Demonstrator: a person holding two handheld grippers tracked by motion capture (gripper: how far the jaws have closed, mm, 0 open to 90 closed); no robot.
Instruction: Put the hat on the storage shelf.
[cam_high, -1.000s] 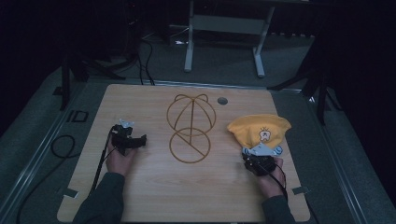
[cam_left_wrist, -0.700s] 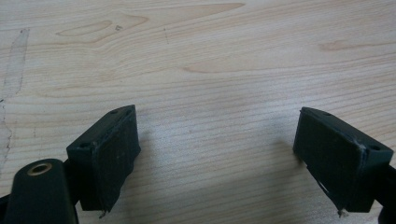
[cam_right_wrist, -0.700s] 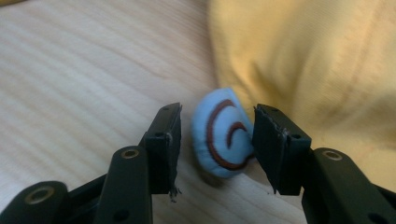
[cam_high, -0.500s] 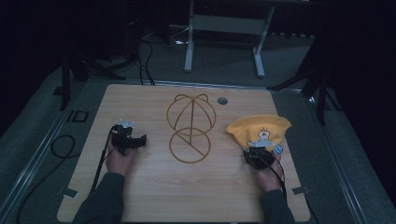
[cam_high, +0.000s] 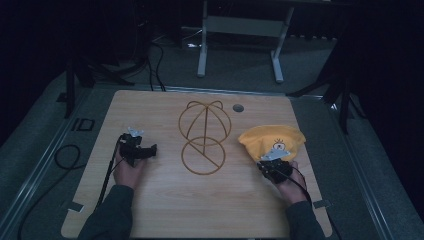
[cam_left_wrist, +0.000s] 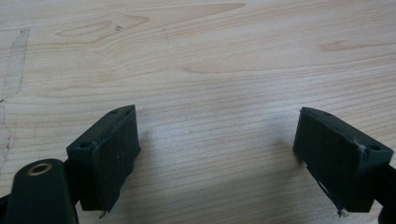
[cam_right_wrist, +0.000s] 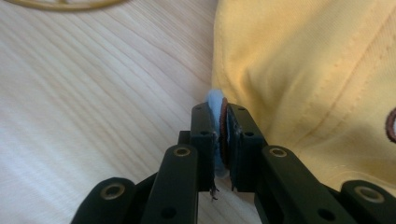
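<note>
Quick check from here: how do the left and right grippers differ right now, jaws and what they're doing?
The left gripper has its jaws wide apart over bare table, holding nothing; the right gripper has its jaws shut on the edge of the yellow cap. In the high view, the left sits left of the wire stand, away from it, while the right sits at the cap's near edge. Both are hand-held and low over the wood.

Yellow cap, black claw, pale wood table

Matt grained wood table, soft stitched yellow cloth cap, matt black tongs.
</note>
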